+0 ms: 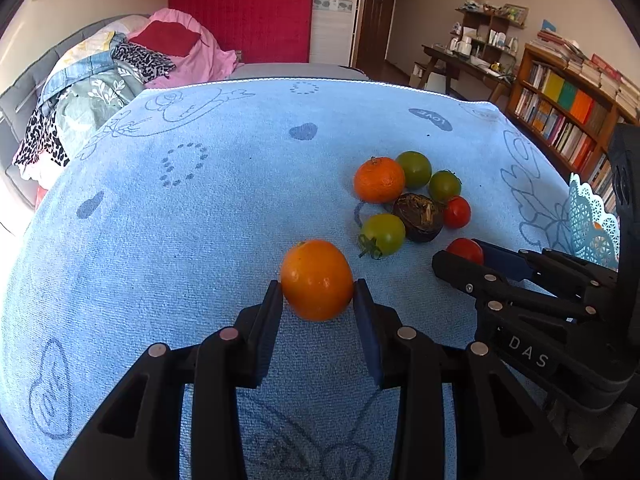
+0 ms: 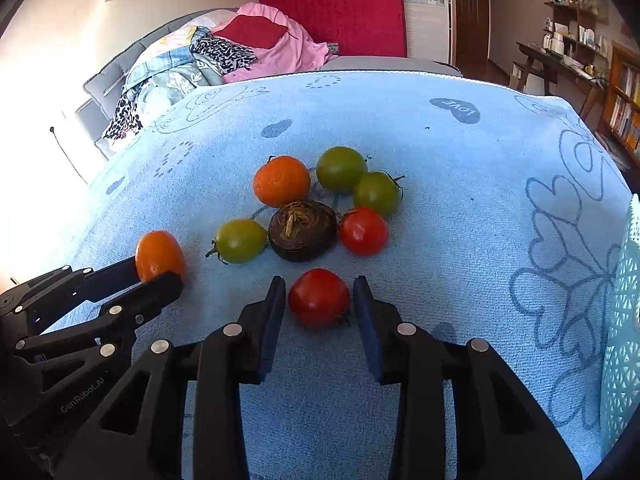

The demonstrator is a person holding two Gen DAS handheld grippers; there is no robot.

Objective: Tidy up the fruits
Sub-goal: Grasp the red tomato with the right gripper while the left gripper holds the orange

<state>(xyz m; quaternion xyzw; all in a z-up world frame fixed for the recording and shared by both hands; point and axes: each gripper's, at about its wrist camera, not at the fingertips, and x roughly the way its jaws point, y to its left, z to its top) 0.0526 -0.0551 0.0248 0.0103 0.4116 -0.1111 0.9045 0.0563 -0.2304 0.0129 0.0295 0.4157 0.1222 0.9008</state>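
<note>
My left gripper [image 1: 318, 292] is shut on a smooth orange fruit [image 1: 317, 279], its pads touching both sides; it also shows in the right wrist view [image 2: 159, 255]. My right gripper [image 2: 319, 294] stands around a red tomato [image 2: 319, 297] on the blue towel, with small gaps between pads and tomato. Beyond lie a mandarin [image 2: 281, 181], three green tomatoes [image 2: 341, 169] [image 2: 377, 193] [image 2: 241, 240], a dark brown fruit [image 2: 302, 230] and a second red tomato [image 2: 363, 231]. In the left wrist view the right gripper [image 1: 464, 260] sits to the right.
A light blue lace-patterned basket [image 2: 622, 340] stands at the right edge of the towel [image 2: 460, 200]; it also shows in the left wrist view [image 1: 592, 220]. A sofa piled with clothes [image 1: 100, 80] lies beyond the far left edge, a bookshelf [image 1: 568, 112] at the right.
</note>
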